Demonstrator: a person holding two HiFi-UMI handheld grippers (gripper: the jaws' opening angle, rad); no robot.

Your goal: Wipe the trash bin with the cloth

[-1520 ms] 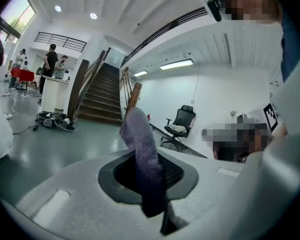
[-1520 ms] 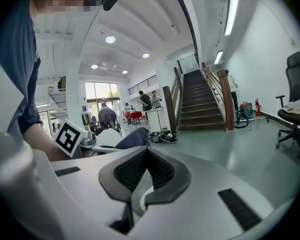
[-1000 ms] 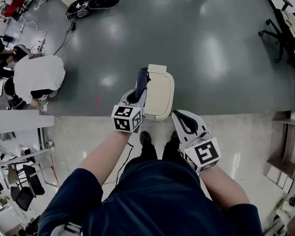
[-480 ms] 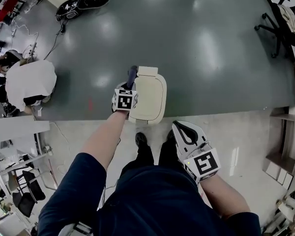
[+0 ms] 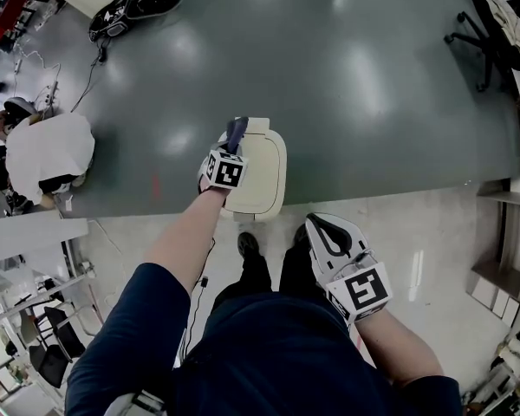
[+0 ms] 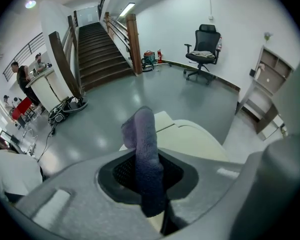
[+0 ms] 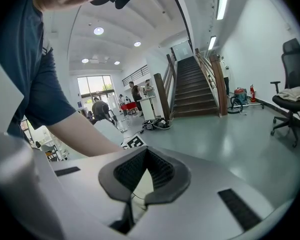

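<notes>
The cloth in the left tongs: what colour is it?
The cloth is dusky purple-blue, best seen in the left gripper view.

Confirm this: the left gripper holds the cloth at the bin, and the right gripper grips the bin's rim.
Wrong on the right gripper: it grips nothing. The head view shows it back by the person's legs, apart from the bin, and the right gripper view shows nothing between its jaws. The left gripper does hold the cloth at the bin.

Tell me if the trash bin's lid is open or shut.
Shut. In the head view the cream lid lies flat over the trash bin, with no opening showing.
</notes>
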